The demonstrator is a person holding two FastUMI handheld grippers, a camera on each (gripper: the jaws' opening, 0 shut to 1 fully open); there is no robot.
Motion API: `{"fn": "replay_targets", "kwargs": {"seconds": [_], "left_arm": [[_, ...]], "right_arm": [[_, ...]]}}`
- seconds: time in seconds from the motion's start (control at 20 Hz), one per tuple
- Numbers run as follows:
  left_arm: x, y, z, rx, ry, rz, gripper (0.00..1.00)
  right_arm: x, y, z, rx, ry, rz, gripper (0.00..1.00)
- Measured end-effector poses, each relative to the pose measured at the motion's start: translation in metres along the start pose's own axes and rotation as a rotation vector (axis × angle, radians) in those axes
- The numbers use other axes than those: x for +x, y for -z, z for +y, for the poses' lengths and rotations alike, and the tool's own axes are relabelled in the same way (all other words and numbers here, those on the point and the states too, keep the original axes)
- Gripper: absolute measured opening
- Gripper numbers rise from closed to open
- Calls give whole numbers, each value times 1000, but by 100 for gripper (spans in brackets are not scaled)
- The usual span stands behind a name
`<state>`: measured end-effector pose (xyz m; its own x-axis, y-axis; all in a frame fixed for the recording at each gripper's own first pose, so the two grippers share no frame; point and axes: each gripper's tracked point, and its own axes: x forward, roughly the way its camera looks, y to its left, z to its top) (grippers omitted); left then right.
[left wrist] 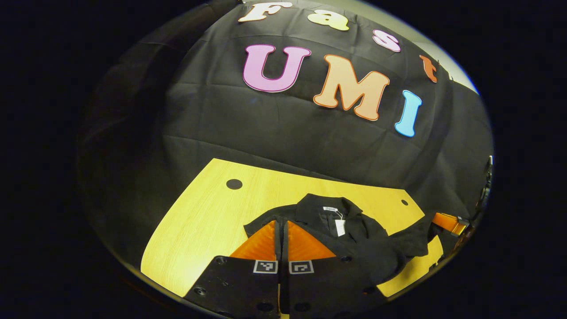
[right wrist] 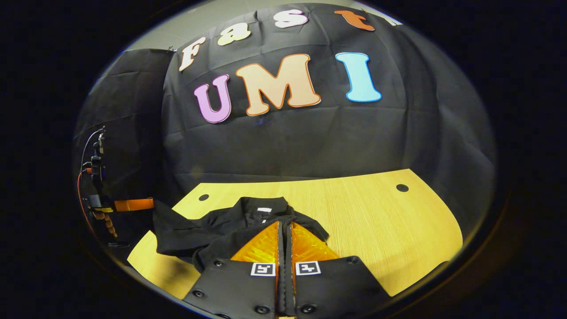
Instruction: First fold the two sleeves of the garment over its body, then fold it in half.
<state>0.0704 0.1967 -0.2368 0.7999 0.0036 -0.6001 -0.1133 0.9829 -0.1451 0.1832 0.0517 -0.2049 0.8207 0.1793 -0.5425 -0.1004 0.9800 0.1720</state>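
Currently listed: one black garment (left wrist: 354, 239), collared, lying rumpled on the wooden table (left wrist: 208, 212) with its collar and white neck tag (left wrist: 339, 227) turned toward the booth's black wall. Its body is judged to run from the collar at the far side back toward the holder, so the long axis is taken as roughly in line with both sets of fingers. In the left gripper view the left gripper (left wrist: 281, 230) is seen with its jaws drawn together, only a thin seam left between them, the tips resting at the near left edge of the cloth; whether a fold of fabric is pinched there cannot be told. From these jaws the bulk of the garment lies ahead and to the right, with one sleeve (left wrist: 409, 239) trailing off further right toward the table's edge. In the right gripper view the right gripper (right wrist: 285, 232) is likewise seen closed to a narrow seam, its tips at the near right edge of the garment (right wrist: 230, 230), and again a grip on cloth cannot be confirmed. From there the mass of the garment lies ahead and to the left, a loose sleeve (right wrist: 172, 230) being spread leftward. Neither sleeve is judged neatly folded over the body yet; each hand is nearer its own side's sleeve.
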Motion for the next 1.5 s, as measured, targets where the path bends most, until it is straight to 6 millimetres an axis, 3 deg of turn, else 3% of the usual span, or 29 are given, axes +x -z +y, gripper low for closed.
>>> {"fn": "replay_targets", "kwargs": {"seconds": [0.3, 0.65, 0.7, 0.75, 0.8, 0.85, 0.9, 1.0, 1.25, 1.35, 1.5], "left_arm": [[52, -1, 9, 25, 24, 27, 0], [103, 15, 20, 69, 16, 77, 0], [108, 12, 25, 81, -13, 63, 0], [109, -5, 38, 104, -61, 6, 0], [109, -23, 46, 118, -108, -93, 50], [111, -48, 45, 122, -107, -187, 100], [100, -72, 39, 128, -86, -262, 92], [83, -94, 29, 150, -53, -327, 92], [60, -91, 13, 137, -28, -322, 93], [36, -95, 9, 140, -37, -347, 94], [-11, -107, 2, 159, -75, -415, 92]], "right_arm": [[46, -5, -8, 41, 48, 42, 2], [93, 1, -16, 81, 96, 98, 2], [96, 0, -18, 87, 107, 96, 2], [99, -7, -25, 95, 150, 73, 6], [99, -14, -29, 102, 184, 35, 37], [81, -18, -26, 110, 194, -16, 68], [96, -36, -29, 106, 196, -61, 99], [83, -47, -30, 89, 212, -97, 98], [64, -59, -25, 32, 229, -128, 98], [37, -71, -17, -1, 222, -177, 98], [-5, -74, -8, -35, 195, -250, 98]]}}
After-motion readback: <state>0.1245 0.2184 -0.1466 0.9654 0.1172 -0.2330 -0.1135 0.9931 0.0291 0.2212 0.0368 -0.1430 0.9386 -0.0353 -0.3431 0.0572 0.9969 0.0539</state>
